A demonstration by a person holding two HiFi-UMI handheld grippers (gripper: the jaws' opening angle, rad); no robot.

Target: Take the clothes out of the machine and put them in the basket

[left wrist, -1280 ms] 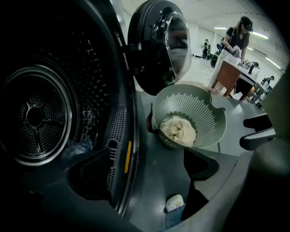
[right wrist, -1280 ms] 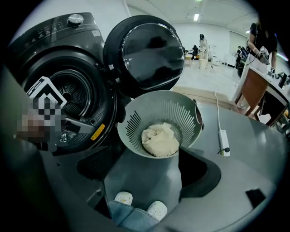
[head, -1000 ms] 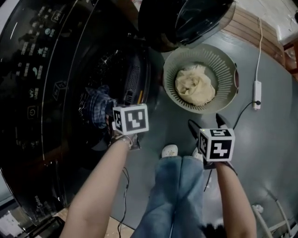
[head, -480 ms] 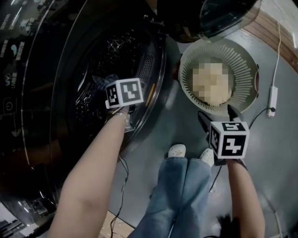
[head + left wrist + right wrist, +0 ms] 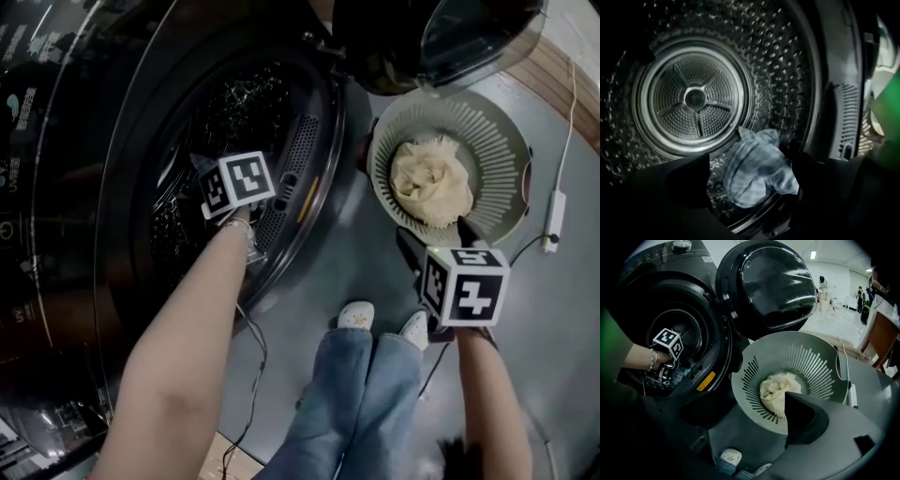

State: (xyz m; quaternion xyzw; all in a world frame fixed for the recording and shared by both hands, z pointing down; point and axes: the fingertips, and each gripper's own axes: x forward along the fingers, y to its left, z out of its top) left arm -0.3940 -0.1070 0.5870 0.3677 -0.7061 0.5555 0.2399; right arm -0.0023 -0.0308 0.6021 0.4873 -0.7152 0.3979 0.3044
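The dark washing machine's drum (image 5: 693,98) stands open. A blue checked cloth (image 5: 754,173) lies at the drum's front lip. My left gripper (image 5: 751,180) reaches into the opening, its jaws apart on either side of the cloth without pressing it. In the head view only its marker cube (image 5: 234,183) shows, at the drum mouth. The round grey-green basket (image 5: 497,122) sits on the floor to the right with a cream cloth (image 5: 429,181) inside. My right gripper (image 5: 439,239) hovers just short of the basket (image 5: 740,380), open and empty.
The machine's round door (image 5: 431,37) hangs open over the basket's far side. A white power strip (image 5: 553,211) with its cable lies right of the basket. The person's jeans and slippers (image 5: 356,314) stand between the two arms.
My left gripper has gone from the machine's front further into the drum mouth. The right gripper has drifted slightly toward the basket, still open.
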